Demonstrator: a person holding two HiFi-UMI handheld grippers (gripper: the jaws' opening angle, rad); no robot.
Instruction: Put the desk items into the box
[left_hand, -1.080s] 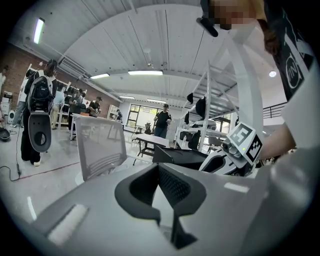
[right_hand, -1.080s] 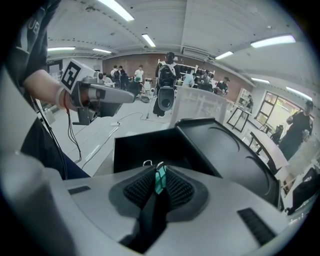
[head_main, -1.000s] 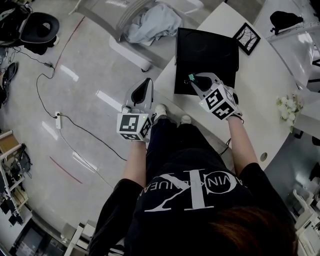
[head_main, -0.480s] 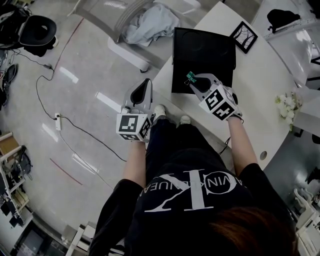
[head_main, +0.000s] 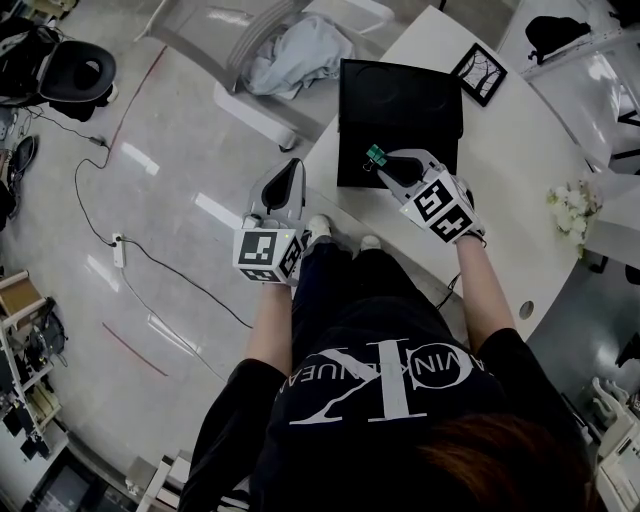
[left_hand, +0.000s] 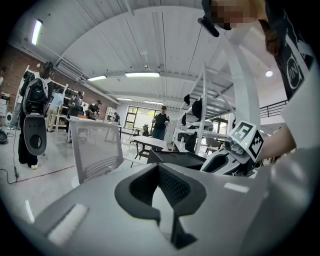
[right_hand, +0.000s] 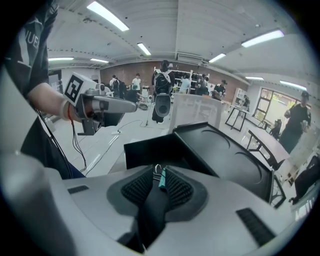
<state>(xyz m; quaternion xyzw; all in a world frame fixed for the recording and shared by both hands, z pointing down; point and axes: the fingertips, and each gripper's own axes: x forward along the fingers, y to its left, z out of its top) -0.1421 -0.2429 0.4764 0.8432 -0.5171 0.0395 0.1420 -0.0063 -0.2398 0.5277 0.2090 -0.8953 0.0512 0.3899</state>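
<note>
Right gripper (head_main: 381, 163) clamps the green binder clip (right_hand: 161, 179), handles toward the box (head_main: 400, 100).

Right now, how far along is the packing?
Nothing shows in the box yet. The right gripper is shut on a clip over the box's near edge; the left gripper is open and empty, off the desk. A frame and flowers are left on the desk.

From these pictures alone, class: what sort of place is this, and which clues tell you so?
Probably a large shared workshop or lab. The clues are the long ceiling strip lights, a tall pale metal shelving rack, and a white power strip with black cables trailing over the glossy grey floor.
</note>
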